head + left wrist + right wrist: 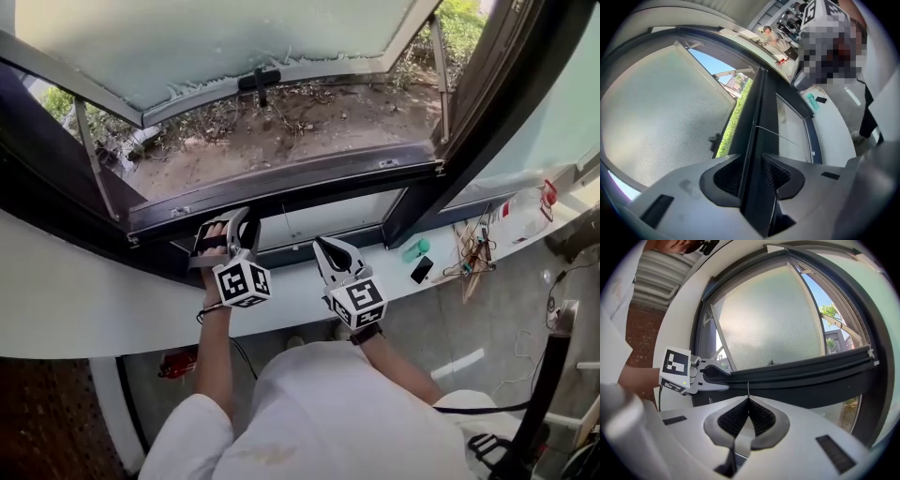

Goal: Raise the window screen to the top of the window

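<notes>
Window screen [281, 190] — level, left gripper [751, 161] astride, right gripper [748, 399] pinching cord [748, 389]

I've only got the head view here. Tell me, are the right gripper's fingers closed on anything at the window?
Observer: Yes. The right gripper view shows the right gripper shut on a thin cord that rises to the dark bar.
Operator: And the left gripper?
Observer: Its own view shows its fingers apart with that bar between them.
Operator: Where does the cord lead?
Observer: In the left gripper view it leaves the bar and slants across the lower pane.
</notes>
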The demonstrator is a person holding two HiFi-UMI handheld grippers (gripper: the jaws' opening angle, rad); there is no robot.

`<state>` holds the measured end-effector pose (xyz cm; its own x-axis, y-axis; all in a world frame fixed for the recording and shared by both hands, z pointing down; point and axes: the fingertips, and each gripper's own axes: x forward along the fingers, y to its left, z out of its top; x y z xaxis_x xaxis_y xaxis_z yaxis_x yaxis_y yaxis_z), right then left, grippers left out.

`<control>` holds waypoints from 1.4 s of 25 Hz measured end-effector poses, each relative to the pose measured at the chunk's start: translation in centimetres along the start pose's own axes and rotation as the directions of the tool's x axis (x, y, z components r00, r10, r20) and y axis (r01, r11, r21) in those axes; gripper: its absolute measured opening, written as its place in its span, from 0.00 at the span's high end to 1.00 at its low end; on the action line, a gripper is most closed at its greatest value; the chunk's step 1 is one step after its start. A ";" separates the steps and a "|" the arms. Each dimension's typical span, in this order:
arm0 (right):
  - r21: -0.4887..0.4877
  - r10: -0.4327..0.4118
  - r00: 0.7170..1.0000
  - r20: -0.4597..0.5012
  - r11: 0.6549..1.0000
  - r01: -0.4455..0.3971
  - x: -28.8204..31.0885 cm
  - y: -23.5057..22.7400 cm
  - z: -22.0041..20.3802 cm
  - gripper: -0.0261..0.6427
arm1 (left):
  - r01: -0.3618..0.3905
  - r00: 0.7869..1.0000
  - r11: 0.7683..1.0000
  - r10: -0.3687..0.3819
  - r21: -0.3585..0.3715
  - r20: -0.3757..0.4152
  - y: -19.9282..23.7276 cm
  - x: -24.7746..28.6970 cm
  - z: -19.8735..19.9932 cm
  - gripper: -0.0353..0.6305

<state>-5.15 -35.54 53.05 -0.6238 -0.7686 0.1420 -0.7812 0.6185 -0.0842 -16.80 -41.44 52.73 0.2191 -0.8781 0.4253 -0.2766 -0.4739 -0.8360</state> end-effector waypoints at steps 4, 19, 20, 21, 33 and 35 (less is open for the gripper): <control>0.005 0.002 0.999 -0.053 1.000 -0.002 0.5 -0.6 -2.3 0.96 | 0.036 0.999 0.998 -0.034 0.048 -0.033 -0.7 0.8 -0.4 0.79; 0.019 0.089 0.911 -0.402 0.996 -0.089 10.2 -2.3 -24.9 0.81 | -0.040 0.999 0.999 0.040 0.023 0.004 -0.3 1.0 -0.3 0.79; 0.011 0.083 0.899 -0.430 0.996 -0.087 10.7 -2.7 -26.2 0.81 | -0.042 0.999 0.999 0.042 0.012 0.008 -0.4 1.0 -0.2 0.79; 0.002 0.074 0.887 -0.455 0.997 -0.083 11.3 -3.1 -27.3 0.81 | -0.043 0.999 0.999 0.043 0.004 0.011 -0.5 1.0 -0.1 0.79; 0.005 0.072 0.826 -0.559 0.996 -0.084 16.3 -3.6 -32.3 0.82 | -0.018 0.998 0.996 0.023 -0.083 0.066 -0.2 1.0 -0.1 0.79; 0.005 0.103 0.810 -0.578 0.992 -0.122 16.2 -2.7 -32.5 0.82 | -0.020 0.998 0.997 0.024 -0.071 0.053 -0.2 1.1 -0.2 0.79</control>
<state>-12.36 -44.34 87.67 -0.5720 -0.4643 0.6761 -0.6990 0.7072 -0.1057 -16.72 -42.30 53.42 0.2619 -0.8845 0.3860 -0.3464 -0.4595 -0.8178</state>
